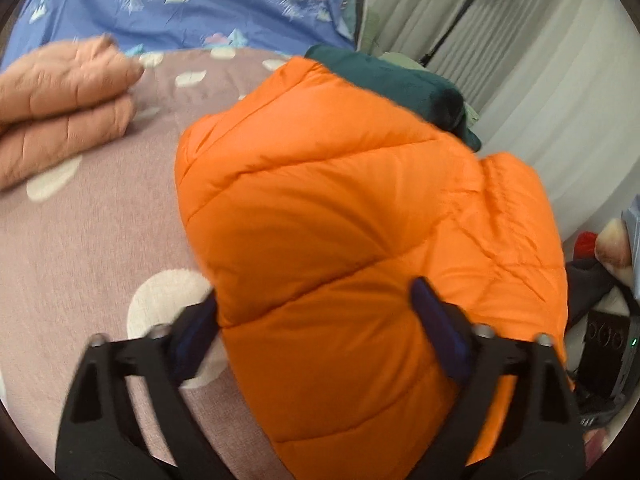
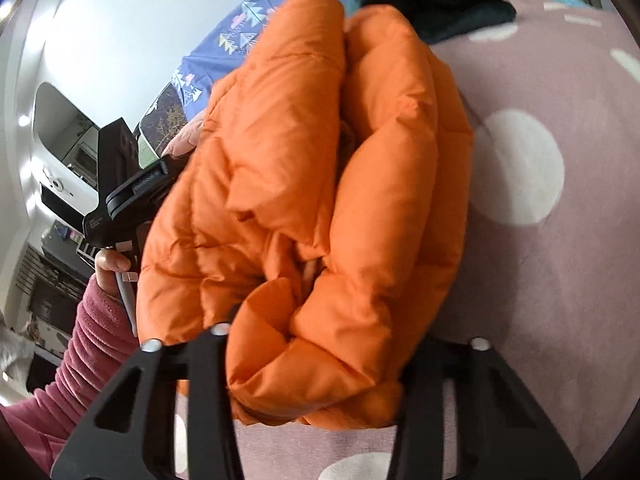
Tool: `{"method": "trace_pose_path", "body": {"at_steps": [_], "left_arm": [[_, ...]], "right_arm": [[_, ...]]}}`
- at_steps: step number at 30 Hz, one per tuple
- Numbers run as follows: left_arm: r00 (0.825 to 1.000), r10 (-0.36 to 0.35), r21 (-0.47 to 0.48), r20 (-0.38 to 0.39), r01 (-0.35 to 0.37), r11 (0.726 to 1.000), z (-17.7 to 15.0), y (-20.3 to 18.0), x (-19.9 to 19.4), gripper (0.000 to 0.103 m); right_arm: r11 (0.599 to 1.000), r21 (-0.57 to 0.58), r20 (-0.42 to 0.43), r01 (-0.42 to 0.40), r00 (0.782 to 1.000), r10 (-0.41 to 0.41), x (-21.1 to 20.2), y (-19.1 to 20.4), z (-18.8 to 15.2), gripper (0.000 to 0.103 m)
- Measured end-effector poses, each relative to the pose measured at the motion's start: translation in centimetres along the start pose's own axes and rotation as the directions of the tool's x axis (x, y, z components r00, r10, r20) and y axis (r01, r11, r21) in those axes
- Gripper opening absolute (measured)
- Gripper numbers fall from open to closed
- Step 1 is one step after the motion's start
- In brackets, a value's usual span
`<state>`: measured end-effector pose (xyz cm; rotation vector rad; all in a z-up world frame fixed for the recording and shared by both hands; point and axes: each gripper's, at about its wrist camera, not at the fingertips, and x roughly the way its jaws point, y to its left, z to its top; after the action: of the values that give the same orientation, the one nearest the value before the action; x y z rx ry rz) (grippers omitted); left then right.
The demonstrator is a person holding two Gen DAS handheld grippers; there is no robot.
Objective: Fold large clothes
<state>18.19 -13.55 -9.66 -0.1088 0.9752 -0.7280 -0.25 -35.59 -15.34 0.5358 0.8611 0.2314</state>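
Note:
An orange puffer jacket [image 1: 340,208], folded into a thick bundle, is held above the pink bed sheet [image 1: 88,240]. My left gripper [image 1: 316,320] has its two fingers clamped on either side of one end of the bundle. In the right wrist view the jacket [image 2: 320,200] shows its layered folds, and my right gripper [image 2: 316,360] is clamped around the near end, fingertips hidden by fabric. The left gripper's body [image 2: 120,184], held by a hand in a pink sleeve, shows at the jacket's left side.
A folded peach quilted garment [image 1: 60,100] lies at the far left on the sheet. A dark green garment [image 1: 400,80] sits behind the jacket. A blue patterned duvet [image 1: 180,0] lies at the back. Curtains, a lamp stand [image 1: 460,20] and clutter are on the right.

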Motion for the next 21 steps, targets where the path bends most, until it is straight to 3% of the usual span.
{"method": "trace_pose_path", "body": {"at_steps": [4, 7, 13, 21], "left_arm": [[0.997, 0.06, 0.093, 0.044, -0.063, 0.994, -0.1, -1.9, -1.2, 0.056], [0.993, 0.093, 0.134, 0.077, -0.103, 0.986, 0.1, -3.0, -2.1, 0.045], [0.986, 0.111, 0.158, 0.125, -0.13, 0.979, 0.4, -3.8, -3.5, 0.035], [0.971, 0.095, 0.171, 0.218, -0.134, 0.976, 1.9, -5.1, -6.9, 0.031]], "right_arm": [[0.999, -0.043, 0.021, 0.034, 0.999, -0.033, -0.4, 1.1, 0.0, 0.032], [0.996, -0.078, 0.047, 0.05, 0.998, -0.046, -0.9, 2.0, -0.1, 0.03], [0.99, -0.122, 0.096, 0.068, 0.994, -0.056, -2.5, 2.7, -0.3, 0.029], [0.971, -0.224, 0.183, 0.08, 0.982, -0.039, -6.7, 3.6, -0.8, 0.029]]}}
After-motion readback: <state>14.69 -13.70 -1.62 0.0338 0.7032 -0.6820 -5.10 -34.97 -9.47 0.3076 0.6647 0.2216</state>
